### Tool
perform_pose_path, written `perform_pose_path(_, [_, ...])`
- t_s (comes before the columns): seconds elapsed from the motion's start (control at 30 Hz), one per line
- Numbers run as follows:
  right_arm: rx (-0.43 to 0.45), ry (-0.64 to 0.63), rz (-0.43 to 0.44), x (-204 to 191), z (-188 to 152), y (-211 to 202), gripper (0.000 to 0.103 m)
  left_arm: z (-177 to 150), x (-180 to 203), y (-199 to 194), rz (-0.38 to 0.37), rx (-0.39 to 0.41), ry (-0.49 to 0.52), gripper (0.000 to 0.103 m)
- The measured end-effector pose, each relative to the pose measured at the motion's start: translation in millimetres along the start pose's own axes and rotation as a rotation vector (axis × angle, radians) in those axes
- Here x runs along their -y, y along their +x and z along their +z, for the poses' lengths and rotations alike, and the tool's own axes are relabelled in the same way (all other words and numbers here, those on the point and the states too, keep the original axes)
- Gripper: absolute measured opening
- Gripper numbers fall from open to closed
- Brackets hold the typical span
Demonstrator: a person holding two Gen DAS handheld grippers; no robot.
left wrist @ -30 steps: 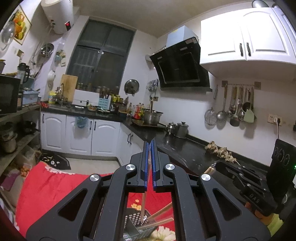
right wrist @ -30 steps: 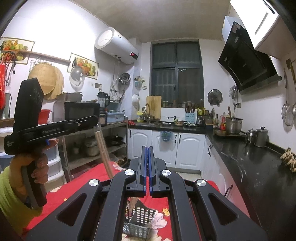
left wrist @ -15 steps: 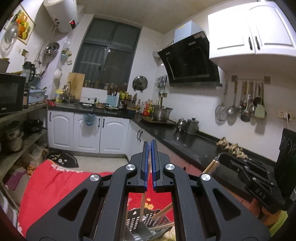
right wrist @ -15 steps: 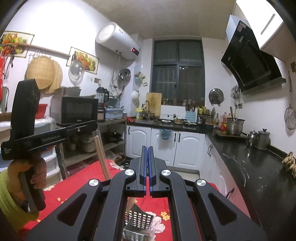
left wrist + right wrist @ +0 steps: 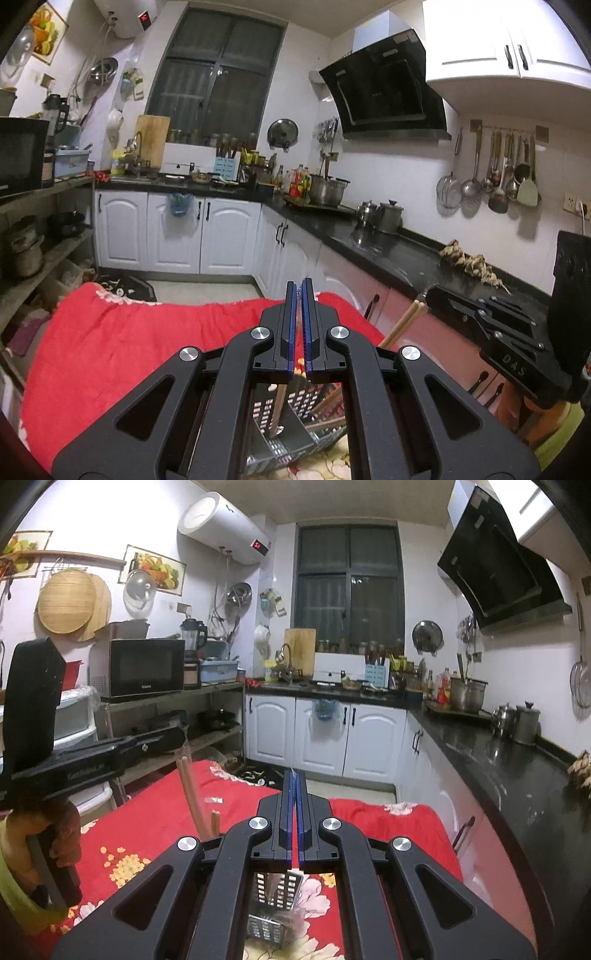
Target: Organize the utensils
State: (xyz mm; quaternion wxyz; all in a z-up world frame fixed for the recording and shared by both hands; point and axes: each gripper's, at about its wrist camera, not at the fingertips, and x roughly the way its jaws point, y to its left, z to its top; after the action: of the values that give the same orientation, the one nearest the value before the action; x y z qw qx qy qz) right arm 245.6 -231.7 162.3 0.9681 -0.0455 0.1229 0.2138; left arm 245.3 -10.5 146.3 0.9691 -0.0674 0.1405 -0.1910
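A perforated metal utensil basket [image 5: 291, 428] stands on the red flowered cloth, just below both grippers; it also shows in the right wrist view [image 5: 275, 912]. My left gripper [image 5: 299, 295] is shut on wooden chopsticks [image 5: 279, 410] whose lower ends reach into the basket. In the right wrist view these chopsticks [image 5: 190, 794] hang down from the left gripper's fingers. My right gripper [image 5: 294, 786] is shut on another pair of chopsticks [image 5: 400, 325], which slant down toward the basket. More wooden chopsticks [image 5: 327, 404] lean inside the basket.
The red cloth [image 5: 122, 336] covers a table in a narrow kitchen. A black countertop [image 5: 391, 254] runs along the right wall with pots and hanging ladles. Shelves with a microwave [image 5: 142, 668] stand at the left. White cabinets [image 5: 325, 734] lie ahead.
Both grippers have tilted and moved down toward the basket, so more of the red cloth shows. The chopsticks in each gripper have sunk lower toward the basket.
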Motion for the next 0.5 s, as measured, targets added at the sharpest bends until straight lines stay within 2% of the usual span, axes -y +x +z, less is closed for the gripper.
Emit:
perform_pose_path(0.37, [-0.03, 0.058, -0.004, 5, -22, 8, 0.002, -29, -5, 10, -0.017, -0.049, -0.031, 0.001])
perform_pose_path(0.5, [-0.043, 0.075, -0.03, 7, -29, 10, 0.005, -39, -7, 11, -0.005, -0.06, -0.032, 0.001])
